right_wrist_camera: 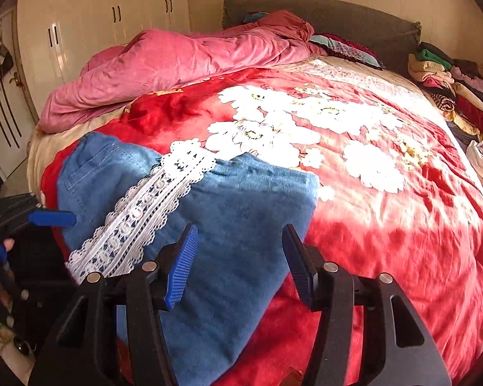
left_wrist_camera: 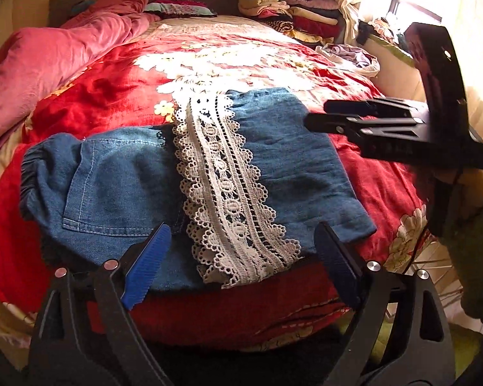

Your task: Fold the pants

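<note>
Blue denim pants (left_wrist_camera: 289, 160) lie folded on the red flowered blanket (left_wrist_camera: 112, 96), with a white lace strip (left_wrist_camera: 222, 193) running down their middle and a back pocket at the left. My left gripper (left_wrist_camera: 241, 267) is open wide over the pants' near edge, with nothing pinched. My right gripper (left_wrist_camera: 315, 114) hovers at the right, above the pants' far right corner. In the right wrist view the right gripper (right_wrist_camera: 241, 267) is open above the pants (right_wrist_camera: 248, 209), and its pads press on nothing. One blue pad (right_wrist_camera: 51, 218) of the left gripper shows at the left beside the lace (right_wrist_camera: 145, 212).
A pink duvet (right_wrist_camera: 177, 64) is bunched along the bed's far left. Stacks of folded clothes (left_wrist_camera: 289, 9) sit by the headboard at the right, with a bag of clothes (left_wrist_camera: 354, 58) near a bright window. White wardrobe doors (right_wrist_camera: 96, 16) stand behind the bed. Bare blanket (right_wrist_camera: 402, 225) stretches to the right.
</note>
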A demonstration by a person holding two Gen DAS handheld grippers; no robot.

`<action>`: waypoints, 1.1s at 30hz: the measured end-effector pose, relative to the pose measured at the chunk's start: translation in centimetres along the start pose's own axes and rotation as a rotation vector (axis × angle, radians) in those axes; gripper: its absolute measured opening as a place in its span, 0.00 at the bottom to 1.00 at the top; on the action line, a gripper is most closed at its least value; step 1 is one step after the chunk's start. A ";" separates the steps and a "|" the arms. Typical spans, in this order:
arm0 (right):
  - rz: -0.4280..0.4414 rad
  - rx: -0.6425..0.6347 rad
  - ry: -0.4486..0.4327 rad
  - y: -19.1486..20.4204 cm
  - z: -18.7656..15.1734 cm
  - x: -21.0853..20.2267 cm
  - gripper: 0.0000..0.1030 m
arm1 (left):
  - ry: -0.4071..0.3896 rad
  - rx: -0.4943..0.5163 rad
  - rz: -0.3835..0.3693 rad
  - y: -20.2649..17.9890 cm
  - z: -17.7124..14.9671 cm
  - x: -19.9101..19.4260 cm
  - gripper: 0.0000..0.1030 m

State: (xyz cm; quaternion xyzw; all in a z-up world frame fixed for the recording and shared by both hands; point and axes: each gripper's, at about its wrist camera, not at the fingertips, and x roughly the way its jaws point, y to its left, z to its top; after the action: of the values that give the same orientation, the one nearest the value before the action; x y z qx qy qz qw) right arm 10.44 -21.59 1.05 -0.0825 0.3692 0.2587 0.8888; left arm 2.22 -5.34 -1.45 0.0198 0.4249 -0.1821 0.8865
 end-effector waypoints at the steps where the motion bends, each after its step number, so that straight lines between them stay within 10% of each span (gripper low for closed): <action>1: 0.006 -0.012 0.000 -0.1 0.7 0.7 0.52 | 0.005 0.007 0.004 -0.1 -0.1 0.3 0.83; 11: 0.002 0.008 0.180 -2.1 2.0 8.9 0.56 | 0.088 -0.024 0.017 0.9 -1.0 3.0 0.89; 33: 0.089 0.023 -0.061 1.1 4.3 0.0 0.79 | -0.049 -0.129 0.122 4.2 0.5 -2.9 0.91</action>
State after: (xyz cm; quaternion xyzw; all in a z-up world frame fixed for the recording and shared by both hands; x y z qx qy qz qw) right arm 12.54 -19.19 4.18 -0.0477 0.3482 0.2959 0.8882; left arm 2.34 -0.66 0.60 -0.0159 0.4118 -0.1005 0.9056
